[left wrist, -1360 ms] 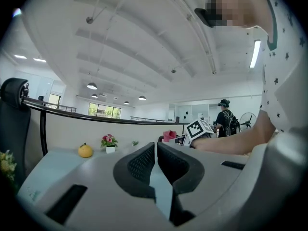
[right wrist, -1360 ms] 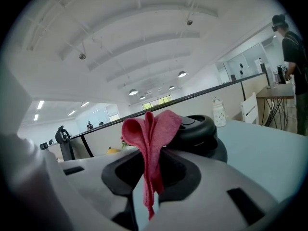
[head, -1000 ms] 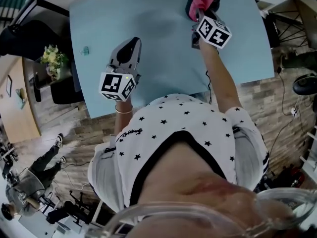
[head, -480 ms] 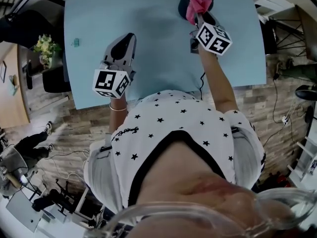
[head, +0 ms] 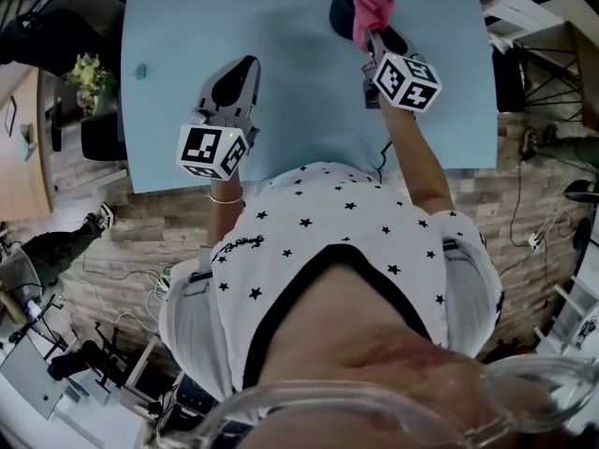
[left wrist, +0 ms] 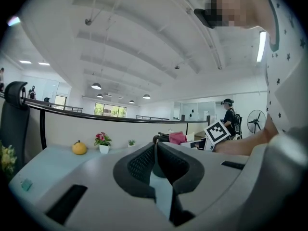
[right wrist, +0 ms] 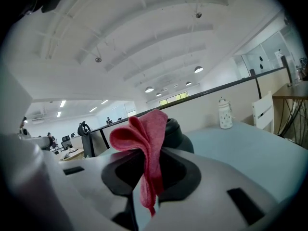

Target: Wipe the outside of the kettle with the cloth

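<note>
While one pink cloth (head: pixel 372 9) sits pinched in the right tongs (head: pixel 374 37), its folds bunch above the closed jaws and a strip hangs below them. One dark kettle (head: pixel 341 6) stands at the far right of the single blue table (head: pixel 309 92), just beyond the cloth. Of the two tongs, the left tongs (head: pixel 240 65) are shut and empty, well left of the kettle.
</note>
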`<action>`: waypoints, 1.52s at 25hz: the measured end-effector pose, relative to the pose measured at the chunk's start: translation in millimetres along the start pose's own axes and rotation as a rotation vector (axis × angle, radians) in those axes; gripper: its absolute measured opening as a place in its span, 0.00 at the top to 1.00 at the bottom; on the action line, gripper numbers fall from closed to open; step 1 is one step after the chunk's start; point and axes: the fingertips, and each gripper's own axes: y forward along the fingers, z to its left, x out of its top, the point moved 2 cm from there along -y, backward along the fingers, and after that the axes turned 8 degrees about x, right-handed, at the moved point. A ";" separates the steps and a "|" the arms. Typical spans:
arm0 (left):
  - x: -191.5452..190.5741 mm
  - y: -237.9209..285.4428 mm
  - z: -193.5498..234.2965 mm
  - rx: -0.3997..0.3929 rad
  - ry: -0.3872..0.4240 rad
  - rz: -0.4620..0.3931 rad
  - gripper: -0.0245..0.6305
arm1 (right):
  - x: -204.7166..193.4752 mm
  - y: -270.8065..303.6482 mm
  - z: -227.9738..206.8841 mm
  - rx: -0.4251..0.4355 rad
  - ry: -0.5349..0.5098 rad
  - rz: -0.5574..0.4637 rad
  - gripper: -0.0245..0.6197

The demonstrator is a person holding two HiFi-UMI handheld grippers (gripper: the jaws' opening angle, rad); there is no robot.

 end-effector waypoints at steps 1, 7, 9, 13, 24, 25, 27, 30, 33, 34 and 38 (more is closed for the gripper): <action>0.5 1.8 -2.4 0.004 0.000 -0.001 0.90 | 1.1 -3.0 -3.0 0.003 -0.008 0.000 0.85; 5.0 8.7 -12.2 0.023 0.009 -0.007 0.90 | 7.2 -8.7 -18.6 0.033 -0.048 0.027 0.85; 6.2 10.0 -14.8 0.024 0.012 -0.006 0.90 | 9.9 -12.5 -26.8 0.022 -0.066 0.025 0.85; 8.6 9.6 -14.0 0.037 0.021 -0.002 0.90 | 16.4 -13.8 -44.4 -0.010 -0.084 0.014 0.85; 7.2 -0.7 -5.9 0.102 0.024 0.005 0.90 | 25.0 11.8 -74.5 -0.034 -0.127 0.046 0.85; 7.0 -1.7 -4.7 0.109 0.023 0.005 0.90 | 25.3 13.7 -76.6 -0.035 -0.129 0.046 0.85; 7.0 -3.5 -2.7 0.120 0.022 0.005 0.90 | 27.0 16.2 -81.5 -0.040 -0.132 0.046 0.85; 5.9 -5.2 -0.7 0.130 0.019 0.007 0.90 | 29.6 20.2 -90.5 -0.053 -0.139 0.049 0.85; 4.2 -6.9 0.1 0.136 0.019 0.011 0.90 | 30.5 25.4 -99.4 -0.071 -0.153 0.061 0.85; 4.1 -7.1 0.1 0.138 0.019 0.011 0.90 | 30.8 27.3 -103.0 -0.080 -0.159 0.068 0.85; 5.8 -6.3 -0.1 0.145 0.023 0.008 0.90 | 35.2 35.5 -113.7 -0.103 -0.177 0.074 0.85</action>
